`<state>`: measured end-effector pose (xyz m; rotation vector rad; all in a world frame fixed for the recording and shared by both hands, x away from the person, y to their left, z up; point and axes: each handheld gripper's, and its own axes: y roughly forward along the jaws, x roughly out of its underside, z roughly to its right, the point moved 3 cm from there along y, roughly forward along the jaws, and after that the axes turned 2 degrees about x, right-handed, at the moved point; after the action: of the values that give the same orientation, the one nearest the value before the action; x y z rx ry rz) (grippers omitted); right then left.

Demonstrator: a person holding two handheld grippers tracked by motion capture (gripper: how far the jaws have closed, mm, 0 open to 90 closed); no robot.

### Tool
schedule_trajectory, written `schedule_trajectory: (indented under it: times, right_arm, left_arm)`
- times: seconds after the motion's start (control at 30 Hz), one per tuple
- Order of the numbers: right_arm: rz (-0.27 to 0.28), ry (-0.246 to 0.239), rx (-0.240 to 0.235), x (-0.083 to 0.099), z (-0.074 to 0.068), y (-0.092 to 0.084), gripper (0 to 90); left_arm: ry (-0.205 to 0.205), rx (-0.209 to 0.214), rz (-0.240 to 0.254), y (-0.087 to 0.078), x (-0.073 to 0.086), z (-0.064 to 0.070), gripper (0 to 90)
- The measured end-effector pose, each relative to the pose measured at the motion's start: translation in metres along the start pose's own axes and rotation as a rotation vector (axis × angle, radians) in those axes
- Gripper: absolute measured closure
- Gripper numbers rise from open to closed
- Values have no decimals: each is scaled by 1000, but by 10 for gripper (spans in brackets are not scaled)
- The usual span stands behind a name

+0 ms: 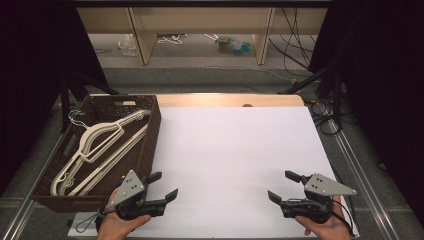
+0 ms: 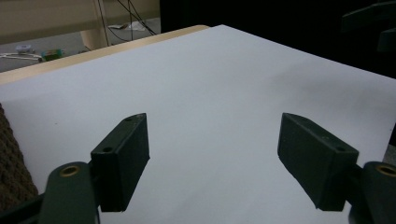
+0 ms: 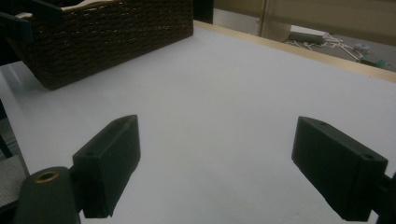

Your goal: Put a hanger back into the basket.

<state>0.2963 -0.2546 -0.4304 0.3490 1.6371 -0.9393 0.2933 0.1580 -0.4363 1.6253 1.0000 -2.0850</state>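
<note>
Room's pretty dim overall, with the white bench (image 1: 235, 150) catching most of the light and glowing brightest around 12 o'clock in the high view, while the 3 and 9 o'clock edges drop to near black. Both gripper views look soft and a bit grainy, and the close-up fingers (image 2: 122, 158) are dark, out of focus and throw barely any shadow.

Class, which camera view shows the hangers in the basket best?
The high view: it looks down into the basket and shows the pale hangers whole. The right gripper view shows the basket's woven wall; the left gripper view shows its edge.
</note>
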Motion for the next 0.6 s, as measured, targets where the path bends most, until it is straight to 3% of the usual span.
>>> schedule_trajectory:
  times: [0.03, 0.07, 0.13, 0.17, 0.33, 0.4, 0.47, 0.57, 0.6]
  right_arm:
    - [-12, 6, 6, 1, 0, -2, 165]
    - [-32, 2, 14, 3, 0, -4, 165]
    - [4, 15, 3, 5, -1, -2, 165]
    - [-12, 10, 13, 6, -1, -4, 164]
    - [-15, 17, 13, 11, -4, -5, 162]
    - [-16, 12, 12, 12, -5, -4, 162]
    - [0, 17, -6, 11, -6, -3, 162]
    - [11, 3, 1, 10, -5, -2, 163]
    - [17, -3, 5, 10, -5, -2, 163]
  left_arm:
    - [39, -15, -8, -2, 0, -3, 250]
    - [38, -27, -4, -2, 0, -4, 250]
    - [18, -24, 0, -3, 1, -5, 245]
    - [5, -24, 9, -3, 1, -5, 243]
    - [38, -11, 25, -6, -1, -5, 239]
    - [20, -8, 25, -6, -1, -5, 237]
    - [30, 1, 26, -6, -1, -6, 235]
    - [14, 4, 31, -6, -1, -5, 234]
    - [27, 5, 30, -7, -2, -6, 233]
